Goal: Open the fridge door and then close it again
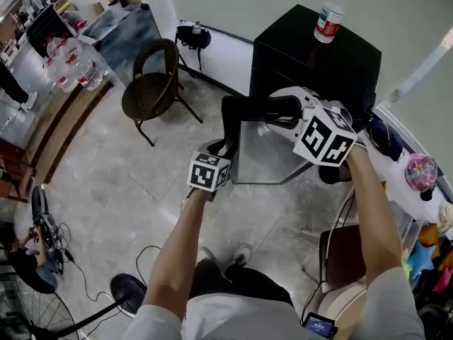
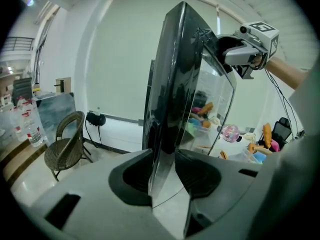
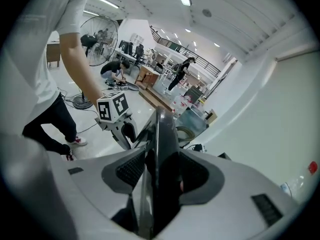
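Note:
A small black fridge (image 1: pixel 311 59) stands by the wall with its door (image 1: pixel 260 144) swung out into the room. My left gripper (image 1: pixel 219 149) is clamped on the door's lower outer edge, and in the left gripper view the dark door (image 2: pixel 172 84) runs upright between my left gripper's (image 2: pixel 162 176) pads. My right gripper (image 1: pixel 272 115) grips the door's top edge. In the right gripper view the door's rim (image 3: pixel 160 129) sits squeezed between my right gripper's (image 3: pixel 160 174) pads. Each gripper shows in the other's view: the right one (image 2: pixel 237 54), the left one (image 3: pixel 117 119).
A water bottle (image 1: pixel 331 11) stands on top of the fridge. A wicker chair (image 1: pixel 157 83) is to the left, a fan base (image 1: pixel 122 289) and cables lie on the floor, and a table (image 1: pixel 396 168) with toys is at the right. People work far off (image 3: pixel 112 69).

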{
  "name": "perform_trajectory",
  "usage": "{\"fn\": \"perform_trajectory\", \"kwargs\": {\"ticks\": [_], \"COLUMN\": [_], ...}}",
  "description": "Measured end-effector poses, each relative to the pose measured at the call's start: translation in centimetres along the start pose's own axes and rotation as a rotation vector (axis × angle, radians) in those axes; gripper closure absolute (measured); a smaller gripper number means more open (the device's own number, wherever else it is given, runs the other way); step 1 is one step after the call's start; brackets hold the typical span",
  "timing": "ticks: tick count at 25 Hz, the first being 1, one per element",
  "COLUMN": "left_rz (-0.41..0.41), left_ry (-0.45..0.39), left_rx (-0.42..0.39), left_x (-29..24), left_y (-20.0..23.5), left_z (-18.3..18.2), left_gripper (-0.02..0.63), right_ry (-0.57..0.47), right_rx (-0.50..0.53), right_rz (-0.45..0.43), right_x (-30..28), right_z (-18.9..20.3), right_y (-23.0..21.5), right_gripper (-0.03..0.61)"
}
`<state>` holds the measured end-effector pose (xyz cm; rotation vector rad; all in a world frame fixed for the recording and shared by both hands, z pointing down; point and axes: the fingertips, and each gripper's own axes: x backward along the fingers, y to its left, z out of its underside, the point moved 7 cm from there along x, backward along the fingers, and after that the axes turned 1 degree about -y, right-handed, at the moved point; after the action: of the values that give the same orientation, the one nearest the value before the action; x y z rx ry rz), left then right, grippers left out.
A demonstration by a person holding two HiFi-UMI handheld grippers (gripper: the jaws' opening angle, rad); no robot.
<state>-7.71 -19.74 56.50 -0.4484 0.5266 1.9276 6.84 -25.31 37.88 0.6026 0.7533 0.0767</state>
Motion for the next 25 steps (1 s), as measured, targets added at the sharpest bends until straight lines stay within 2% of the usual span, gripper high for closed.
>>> {"fn": "perform_trajectory", "kwargs": {"ticks": [13, 17, 25], "left_rz": [-0.062, -0.099, -0.132], "left_ry": [-0.009, -0.037, -0.060], "left_rx": [0.051, 0.111, 0.154], "left_x": [3.1, 4.6, 7.0], "left_y": [-3.1, -5.0, -9.2], "left_z": [2.5, 3.9, 6.4], "left_gripper": [0.500, 0.500, 0.502], "right_ry": [-0.049, -0.051, -0.112], "right_rx": [0.090, 0.129, 0.185], "right_rz": [-0.021, -0.024, -0.059], "right_x": [1.6, 2.3, 4.6], "right_z": [-0.8, -1.3, -1.4], "right_y": [3.1, 4.8, 7.7], "right_gripper": [0.359, 0.353, 0.345]}}
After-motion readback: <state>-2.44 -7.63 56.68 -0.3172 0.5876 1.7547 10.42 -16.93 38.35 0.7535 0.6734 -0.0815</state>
